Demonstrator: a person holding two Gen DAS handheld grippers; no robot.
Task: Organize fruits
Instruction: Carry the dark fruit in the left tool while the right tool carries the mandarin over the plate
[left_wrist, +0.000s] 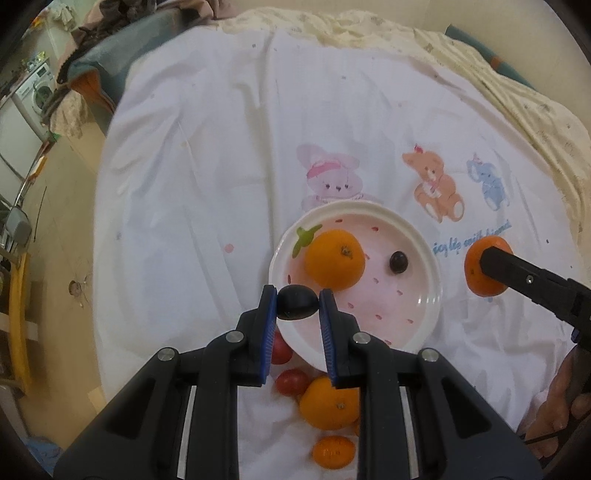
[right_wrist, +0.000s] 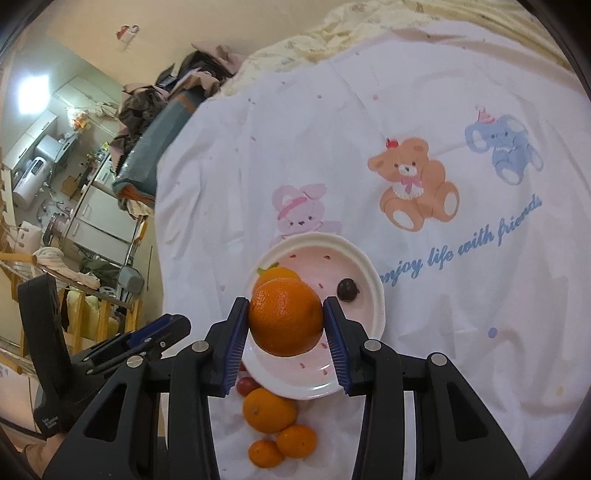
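Note:
A white and pink plate (left_wrist: 424, 295) (right_wrist: 373, 291) lies on a white printed cloth. It holds an orange (left_wrist: 334, 258) (right_wrist: 275, 274) and a dark grape (left_wrist: 398, 262) (right_wrist: 347, 290). My left gripper (left_wrist: 297, 304) is shut on a second dark grape (left_wrist: 297, 302) above the plate's near-left rim. My right gripper (right_wrist: 286, 317) is shut on a large orange (right_wrist: 286, 317) over the plate; it also shows right of the plate in the left wrist view (left_wrist: 480, 266). The left gripper (right_wrist: 159, 332) shows at the left of the right wrist view.
Near the plate's front edge lie cherry tomatoes (left_wrist: 291, 382) (right_wrist: 246, 386), an orange (left_wrist: 328, 404) (right_wrist: 269, 410) and small mandarins (left_wrist: 332, 452) (right_wrist: 297, 441). The cloth's left edge drops to the floor, with furniture beyond. A cream blanket (left_wrist: 517, 92) lies at the back.

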